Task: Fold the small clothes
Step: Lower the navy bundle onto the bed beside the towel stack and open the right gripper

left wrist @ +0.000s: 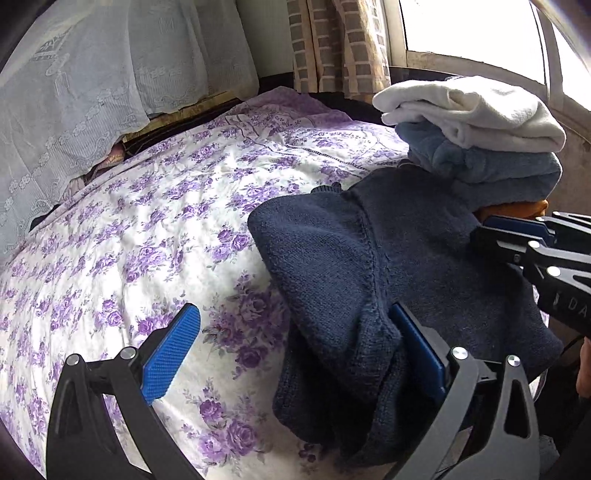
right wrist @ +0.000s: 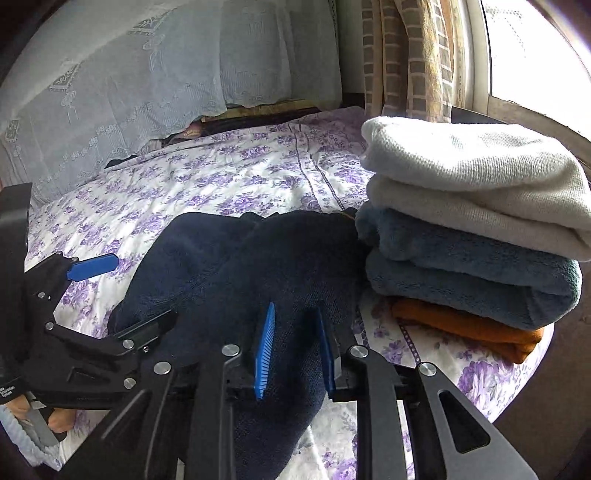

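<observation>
Where curtains (left wrist: 340,44) frame the window (left wrist: 469,26), a floral bedspread (left wrist: 147,221) covers the bed.

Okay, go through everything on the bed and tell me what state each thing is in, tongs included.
Navy knit sweater: bunched, not yet folded flat.
White garment: folded, top of stack.
Blue towel: folded, middle of stack.
Orange cloth: folded, bottom of stack.
Left tongs: wide open.
Right tongs: narrowed around a sweater fold.
</observation>
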Demonstrator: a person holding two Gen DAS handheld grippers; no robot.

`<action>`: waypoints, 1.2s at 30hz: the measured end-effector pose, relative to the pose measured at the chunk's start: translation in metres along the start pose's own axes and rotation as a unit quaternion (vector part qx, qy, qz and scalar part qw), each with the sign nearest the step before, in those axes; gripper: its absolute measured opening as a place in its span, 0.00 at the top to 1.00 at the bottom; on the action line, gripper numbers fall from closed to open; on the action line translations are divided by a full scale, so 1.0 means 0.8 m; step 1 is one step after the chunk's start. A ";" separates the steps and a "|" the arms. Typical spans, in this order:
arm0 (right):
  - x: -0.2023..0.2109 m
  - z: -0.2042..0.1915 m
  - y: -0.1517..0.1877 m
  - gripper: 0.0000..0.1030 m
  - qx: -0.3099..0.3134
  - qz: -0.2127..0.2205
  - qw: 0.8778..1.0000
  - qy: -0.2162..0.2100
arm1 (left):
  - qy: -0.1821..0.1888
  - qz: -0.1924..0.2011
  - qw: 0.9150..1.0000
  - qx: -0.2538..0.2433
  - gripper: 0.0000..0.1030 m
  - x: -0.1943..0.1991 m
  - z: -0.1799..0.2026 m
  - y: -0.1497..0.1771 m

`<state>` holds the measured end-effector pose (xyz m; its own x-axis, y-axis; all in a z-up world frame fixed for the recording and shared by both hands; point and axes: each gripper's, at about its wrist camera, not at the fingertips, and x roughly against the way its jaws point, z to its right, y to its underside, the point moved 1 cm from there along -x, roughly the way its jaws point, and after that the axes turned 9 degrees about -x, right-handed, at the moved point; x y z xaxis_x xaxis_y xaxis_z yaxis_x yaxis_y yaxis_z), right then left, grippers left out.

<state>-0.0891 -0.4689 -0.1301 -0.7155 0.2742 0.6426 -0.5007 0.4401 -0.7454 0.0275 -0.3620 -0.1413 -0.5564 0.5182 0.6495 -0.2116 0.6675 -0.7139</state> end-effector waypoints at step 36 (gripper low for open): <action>0.021 0.000 0.011 0.66 -0.013 -0.037 0.999 -0.012 | 0.039 -0.012 0.999 0.029 0.04 0.004 -0.005 0.015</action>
<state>-0.1057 -0.4608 -0.1258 -0.6894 0.2191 0.6905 -0.5396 0.4806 -0.6913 0.0268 -0.3499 -0.1468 -0.4870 0.5436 0.6837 -0.2714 0.6498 -0.7100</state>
